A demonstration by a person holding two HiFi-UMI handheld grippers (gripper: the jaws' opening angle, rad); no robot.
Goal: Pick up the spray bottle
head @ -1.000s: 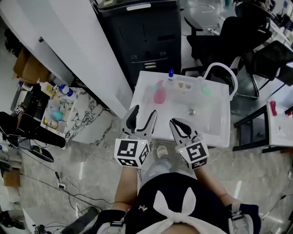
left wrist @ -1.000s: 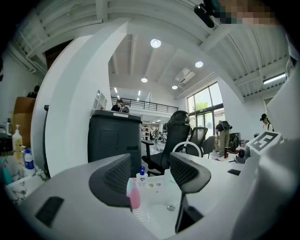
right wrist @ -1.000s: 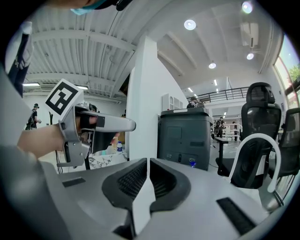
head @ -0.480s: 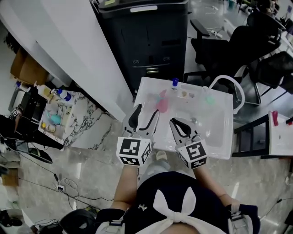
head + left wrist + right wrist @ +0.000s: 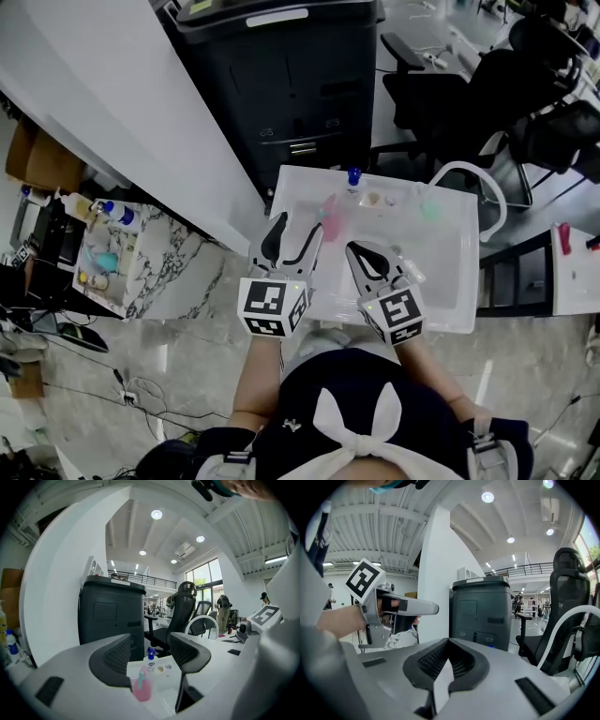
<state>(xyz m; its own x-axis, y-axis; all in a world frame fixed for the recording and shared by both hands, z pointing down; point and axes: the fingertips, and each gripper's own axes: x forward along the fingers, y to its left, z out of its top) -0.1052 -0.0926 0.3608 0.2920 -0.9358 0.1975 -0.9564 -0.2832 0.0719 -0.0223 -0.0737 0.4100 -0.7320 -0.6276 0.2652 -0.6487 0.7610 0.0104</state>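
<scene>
A pink spray bottle [image 5: 328, 217] stands in the far left part of a white basin-like tray [image 5: 441, 281]. In the left gripper view the spray bottle [image 5: 142, 689] shows low between the jaws, still some way ahead. My left gripper [image 5: 295, 234] is open and empty, just short of the bottle, and the left gripper [image 5: 150, 651] frames it. My right gripper [image 5: 373, 259] hovers over the tray's near middle. That right gripper [image 5: 449, 643] has its jaw tips together with nothing in them.
A small blue-capped bottle [image 5: 353, 178] stands behind the pink one, and a green item [image 5: 430, 208] sits far right in the tray. A white hoop [image 5: 469, 178] arches at the tray's right. A dark cabinet [image 5: 291, 84] and office chairs [image 5: 487, 84] stand beyond.
The tray and its bottles have shifted slightly in the head view as the camera moved. Both grippers keep almost the same places, left open and right shut.
</scene>
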